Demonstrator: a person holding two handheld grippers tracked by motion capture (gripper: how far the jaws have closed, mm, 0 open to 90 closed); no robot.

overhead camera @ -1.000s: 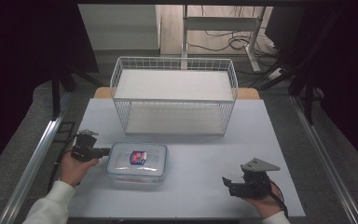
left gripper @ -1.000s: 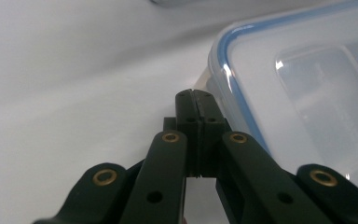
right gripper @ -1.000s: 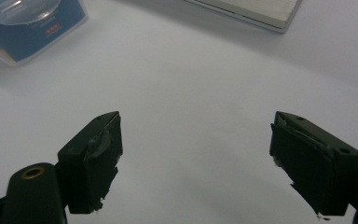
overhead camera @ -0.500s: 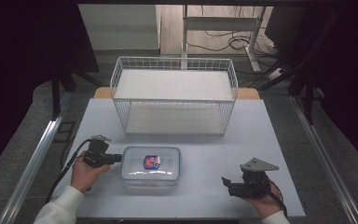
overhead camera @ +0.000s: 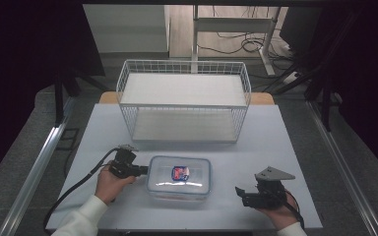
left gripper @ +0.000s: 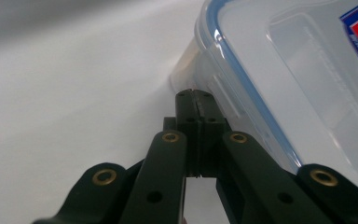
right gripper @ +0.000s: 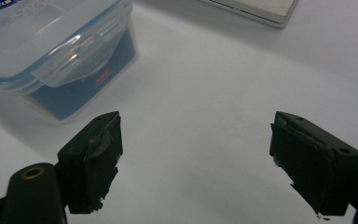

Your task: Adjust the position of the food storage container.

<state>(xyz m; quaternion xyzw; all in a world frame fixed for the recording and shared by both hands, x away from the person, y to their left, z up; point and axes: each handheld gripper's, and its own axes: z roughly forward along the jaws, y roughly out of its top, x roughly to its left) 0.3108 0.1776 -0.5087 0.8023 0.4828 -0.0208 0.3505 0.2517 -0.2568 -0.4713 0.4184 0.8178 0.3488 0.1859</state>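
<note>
My left gripper (overhead camera: pixel 140 170), jaws pressed together, tip touching box (overhead camera: pixel 179 176) at its 9 o'clock end. Box mid-tabletop (overhead camera: pixel 285 147), long axis 9–3. Right gripper (overhead camera: pixel 242 192), jaws spread, empty, sits off box's 4 o'clock; left's nearer, prob. pushes.

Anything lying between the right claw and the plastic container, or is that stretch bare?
Bare. In the high view, only white table separates the right claw from the lidded container; the right gripper view shows the same bare surface between its open jaws and the box.
</note>
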